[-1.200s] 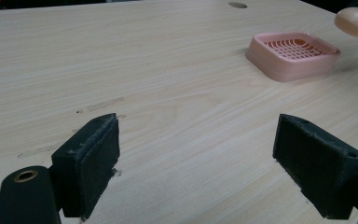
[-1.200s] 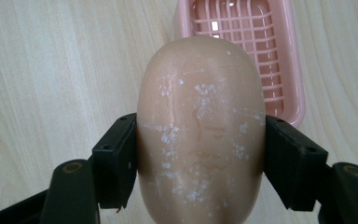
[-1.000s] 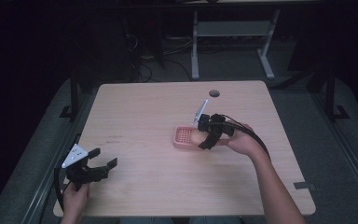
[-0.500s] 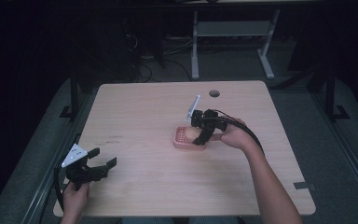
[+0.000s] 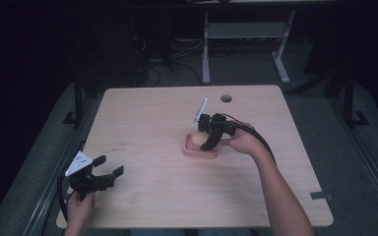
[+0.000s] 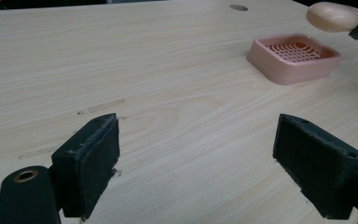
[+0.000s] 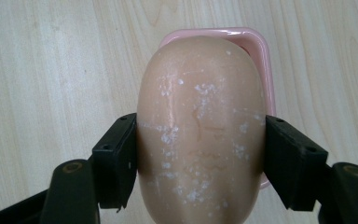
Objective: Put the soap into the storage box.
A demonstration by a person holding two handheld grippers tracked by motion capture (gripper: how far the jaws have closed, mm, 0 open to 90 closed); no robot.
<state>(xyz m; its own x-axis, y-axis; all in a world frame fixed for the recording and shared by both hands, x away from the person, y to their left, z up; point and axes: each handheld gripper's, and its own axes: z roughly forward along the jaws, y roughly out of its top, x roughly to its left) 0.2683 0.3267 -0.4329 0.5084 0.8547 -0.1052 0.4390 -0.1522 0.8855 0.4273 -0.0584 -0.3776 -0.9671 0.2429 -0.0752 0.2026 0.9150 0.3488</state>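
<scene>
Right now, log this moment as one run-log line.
right gripper: shut on soap bar, above pink soap dish | left gripper: open, idle | table

Pale wooden table [image 5: 142, 118] with round cable hole [image 5: 226, 98], grey floor [image 5: 354, 162], white-legged desk frame [image 5: 246, 34] behind, dark room

Your right gripper [image 5: 207, 141] held the soap [image 7: 200, 126] above the soap dish [image 5: 199, 146], mid-table [image 5: 142, 113]; your left gripper [image 5: 106, 169] hung near the front-left corner.

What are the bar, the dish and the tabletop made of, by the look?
Bar: likely soap, waxy tan, white flecks on it. Dish: probably moulded plastic, glossy pink, slotted grid floor. Tabletop: pale wood-grain, matte, maybe laminate.
</scene>
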